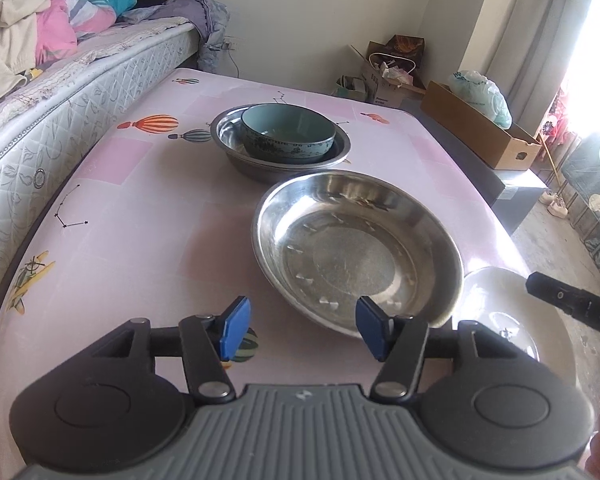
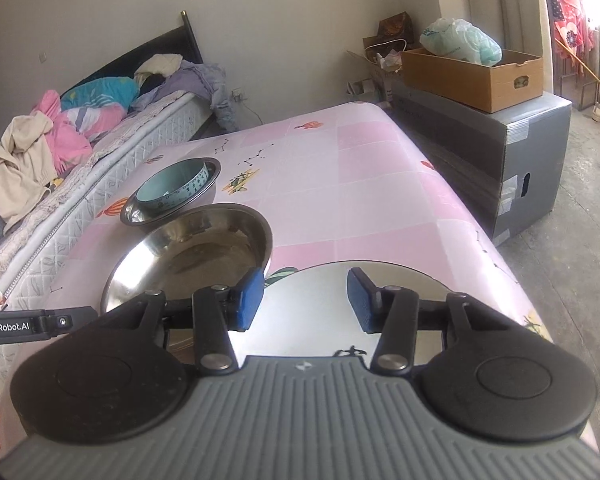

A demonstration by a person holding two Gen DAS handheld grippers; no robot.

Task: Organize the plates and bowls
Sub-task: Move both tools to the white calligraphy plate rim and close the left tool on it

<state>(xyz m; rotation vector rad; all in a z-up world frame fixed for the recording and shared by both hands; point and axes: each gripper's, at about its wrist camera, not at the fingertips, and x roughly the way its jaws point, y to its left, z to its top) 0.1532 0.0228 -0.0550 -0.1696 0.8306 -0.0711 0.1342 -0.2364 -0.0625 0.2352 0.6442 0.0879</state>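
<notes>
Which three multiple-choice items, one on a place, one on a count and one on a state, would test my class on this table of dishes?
1. Where is the teal bowl?
A. Inside the far steel basin
B. On the bed
C. In the cardboard box

2. How many steel basins are on the pink table?
A. One
B. Two
C. Four

3. How does the left gripper stand?
A. Shut on the teal bowl
B. Open, holding nothing
C. Shut on a spoon

Key:
1 A, its wall sits within the basin's rim.
2 B, the far basin and the near steel basin.
3 B, its blue pads stand apart with only table and basin rim behind them.
</notes>
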